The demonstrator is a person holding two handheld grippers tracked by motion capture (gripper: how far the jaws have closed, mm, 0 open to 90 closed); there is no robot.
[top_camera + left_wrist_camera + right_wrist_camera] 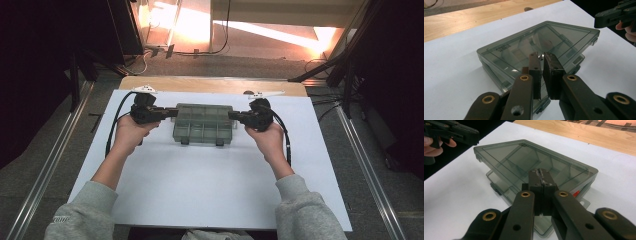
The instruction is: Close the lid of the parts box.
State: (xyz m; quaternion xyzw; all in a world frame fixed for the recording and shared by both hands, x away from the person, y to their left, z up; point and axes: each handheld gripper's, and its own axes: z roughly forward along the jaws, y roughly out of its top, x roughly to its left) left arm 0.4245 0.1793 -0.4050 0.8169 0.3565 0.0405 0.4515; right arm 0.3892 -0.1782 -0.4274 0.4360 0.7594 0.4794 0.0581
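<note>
I am working with a smoky translucent plastic organizer box [204, 123], shut, lying flat on the white sheet [200, 175] that covers the table, nearer the sheet's far edge than the near one. Taking the box as my landmark: the left gripper [170, 112] is hovering at its left end, jaw tips just over the lid's edge, and the right gripper [235, 115] is hovering at its right end the same way.

In the left gripper view the jaws are standing nearly together with only a thin slit between the pads, nothing in it. In the right gripper view the jaws are pressed pad to pad above the lid, pinching nothing.

I am judging the box to be light, stiff and thin-walled, with a smooth glossy lid [531, 162] that will likely slip under hard pads. Its dividers look empty, so little weight inside. Two small latches [202, 141] are sitting on its near side; the lid's rim or those tabs seem the surest places to take hold, since the flat top offers no purchase.
</note>
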